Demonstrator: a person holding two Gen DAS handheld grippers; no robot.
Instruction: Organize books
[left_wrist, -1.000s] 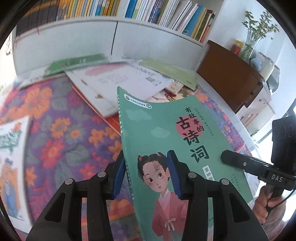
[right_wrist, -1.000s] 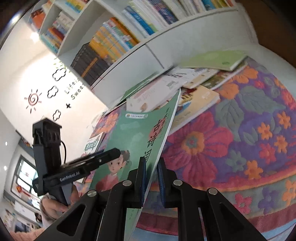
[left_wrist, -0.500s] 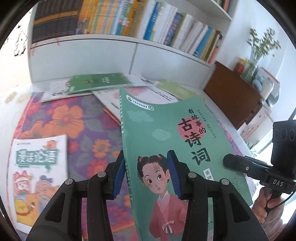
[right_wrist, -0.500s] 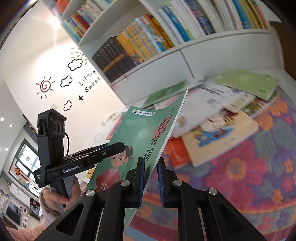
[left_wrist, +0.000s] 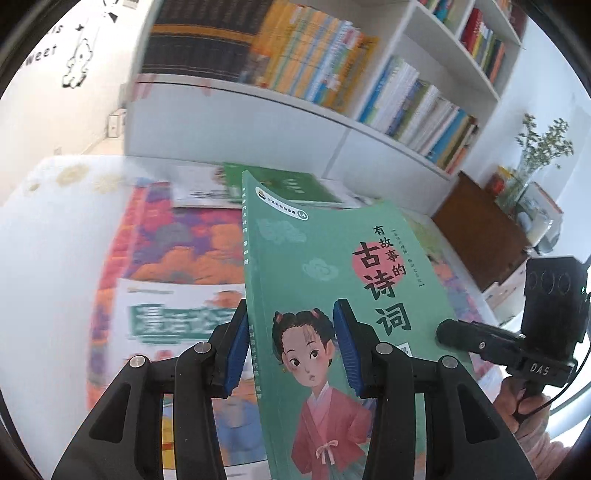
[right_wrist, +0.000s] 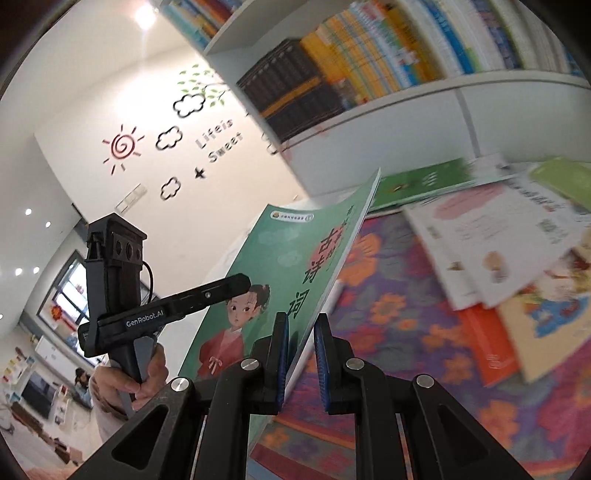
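The white bookshelf (left_wrist: 332, 122) fills the back wall, its rows packed with upright spines, and everything else sits in front of or below it. Below the shelf spreads a flowered cloth (right_wrist: 406, 325) strewn with loose books (right_wrist: 498, 236), some overlapping in a heap near the shelf's foot. Held up off the cloth and tipped toward the shelf is the green book (left_wrist: 332, 295) with a girl in a red robe on its cover. The left gripper (left_wrist: 291, 350) pinches it at the spine edge, one pad behind the spine and one on the cover; the right gripper (right_wrist: 300, 360) is clamped almost flat on the opposite page edge. This looks like the carrying step: one book picked from the pile and headed for the shelf. Next, I'd say, it needs turning upright and finding a gap among the spines.
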